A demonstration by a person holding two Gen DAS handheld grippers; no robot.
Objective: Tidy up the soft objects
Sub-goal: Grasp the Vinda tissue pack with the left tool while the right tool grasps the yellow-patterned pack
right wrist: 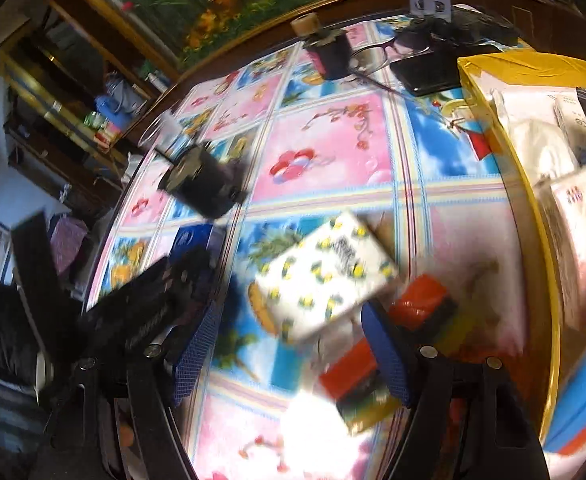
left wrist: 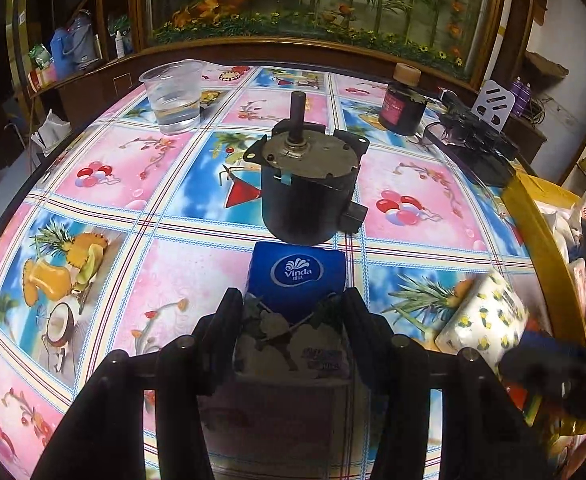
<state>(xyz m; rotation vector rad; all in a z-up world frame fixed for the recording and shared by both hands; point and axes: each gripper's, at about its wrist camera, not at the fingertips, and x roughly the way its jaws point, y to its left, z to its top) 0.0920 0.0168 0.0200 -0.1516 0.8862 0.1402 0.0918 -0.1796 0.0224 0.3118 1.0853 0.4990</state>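
In the left wrist view my left gripper [left wrist: 293,300] is shut on a blue Vinda tissue pack [left wrist: 297,272], its black fingers pressing the pack's two sides just above the tablecloth. A white tissue pack with a yellow print [left wrist: 485,320] lies to the right. In the blurred right wrist view my right gripper [right wrist: 293,308] stands open over the table, its blue pads either side of the near end of that white pack [right wrist: 325,280] without pressing it. The left gripper [right wrist: 153,300] and its blue pack [right wrist: 195,240] show at the left there.
A black motor [left wrist: 309,192] stands right behind the blue pack. Farther back are a plastic cup of water [left wrist: 175,96], a dark bottle [left wrist: 403,104] and glasses [left wrist: 453,128]. A yellow box [right wrist: 533,240] holding soft packs runs along the right. Red and black packs [right wrist: 421,308] lie near the right gripper.
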